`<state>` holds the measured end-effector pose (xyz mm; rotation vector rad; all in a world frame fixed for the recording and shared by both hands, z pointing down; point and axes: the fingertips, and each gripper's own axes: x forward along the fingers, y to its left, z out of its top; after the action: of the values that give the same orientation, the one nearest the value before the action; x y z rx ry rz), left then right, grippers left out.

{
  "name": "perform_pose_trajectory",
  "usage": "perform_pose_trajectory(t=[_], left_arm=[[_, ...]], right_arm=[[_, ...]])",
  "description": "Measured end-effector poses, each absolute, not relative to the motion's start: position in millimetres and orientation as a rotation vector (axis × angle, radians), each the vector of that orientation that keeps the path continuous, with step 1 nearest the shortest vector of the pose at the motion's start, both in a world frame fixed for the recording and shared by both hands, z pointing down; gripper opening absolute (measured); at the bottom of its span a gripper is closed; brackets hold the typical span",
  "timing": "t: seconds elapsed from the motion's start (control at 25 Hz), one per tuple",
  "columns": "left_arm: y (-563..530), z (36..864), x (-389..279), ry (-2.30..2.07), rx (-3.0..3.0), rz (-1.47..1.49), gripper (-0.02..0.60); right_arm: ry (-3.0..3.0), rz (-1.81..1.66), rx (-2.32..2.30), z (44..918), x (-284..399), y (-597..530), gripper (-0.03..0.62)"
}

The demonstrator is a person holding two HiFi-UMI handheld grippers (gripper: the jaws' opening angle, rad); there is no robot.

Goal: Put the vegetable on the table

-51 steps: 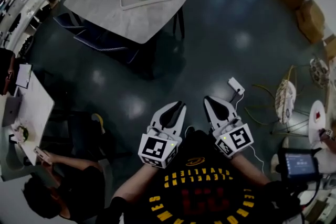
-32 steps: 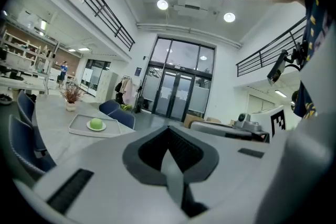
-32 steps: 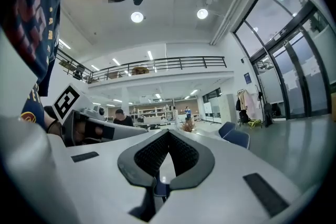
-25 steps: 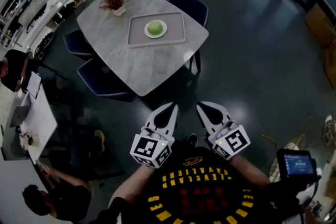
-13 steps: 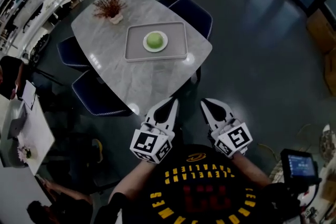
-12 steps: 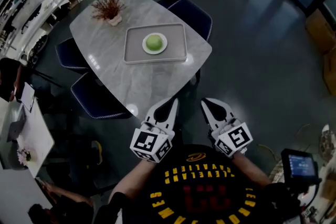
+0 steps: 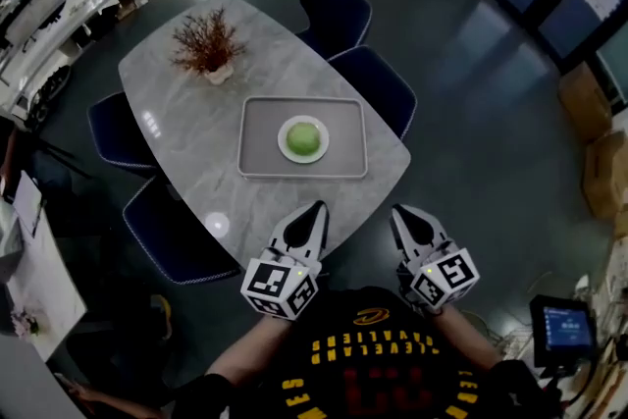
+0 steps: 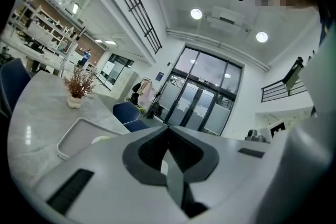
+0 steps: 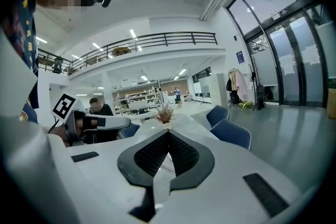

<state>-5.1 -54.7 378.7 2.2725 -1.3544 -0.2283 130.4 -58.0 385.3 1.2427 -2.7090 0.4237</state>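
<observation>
Table (image 7: 186, 147): pale, marbled grey top on a dark glossy floor, and it fills the middle of the head view. Its near corner sits just ahead of both grippers.
Chairs (image 7: 336, 13): dark blue and tucked in around the table, two on the far-right side and two on the left.
Tray (image 7: 257, 140): a grey rectangle lying flat on the table, toward the near half of the top.
Left gripper (image 7: 315, 208): held low in front of the person, just short of the table's near edge. In its own view (image 8: 168, 148) the jaws are pressed together with nothing between them, and the table and tray lie beyond.
Right gripper (image 7: 403, 212): level with the left one and apart from it, out past the table's near corner. In its own view (image 9: 168, 136) the jaws are also closed tight and grip nothing.
Potted plant (image 7: 209, 46): reddish twigs in a small pale pot, upright at the table's far end and well apart from the tray.
Plate (image 7: 287, 150): small, white and round, sitting in the middle of the tray.
Vegetable (image 7: 305, 136): round and green, resting on the plate inside the tray, untouched and well ahead of both grippers.
</observation>
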Motion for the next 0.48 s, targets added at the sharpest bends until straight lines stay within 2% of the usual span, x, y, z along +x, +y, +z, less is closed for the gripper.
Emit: perform_pose_trajectory(t=[0.2,0.28,0.4,0.44,0.48], left_arm=[[-88,413,-40,-1.366,2.124,-0.228,0.005],[-99,430,-52,-1.392,2.067,-0.195,0.058],[-111,454,-67,-1.439,1.978,-0.137,0.077],[-113,461,-72,-1.451,1.947,-0.122,0.077],[-117,469,-77,-1.461,1.918,-0.110,0.077]], right_arm=[[-2.674,0.550,1.200,408,108,-106,0.005],[-2.652,0.585,1.181,420,100,-124,0.006],[-2.631,0.625,1.169,436,93,-149,0.006],[-2.626,0.653,1.163,443,91,-157,0.016],[-2.622,0.686,1.152,451,87,-163,0.076]])
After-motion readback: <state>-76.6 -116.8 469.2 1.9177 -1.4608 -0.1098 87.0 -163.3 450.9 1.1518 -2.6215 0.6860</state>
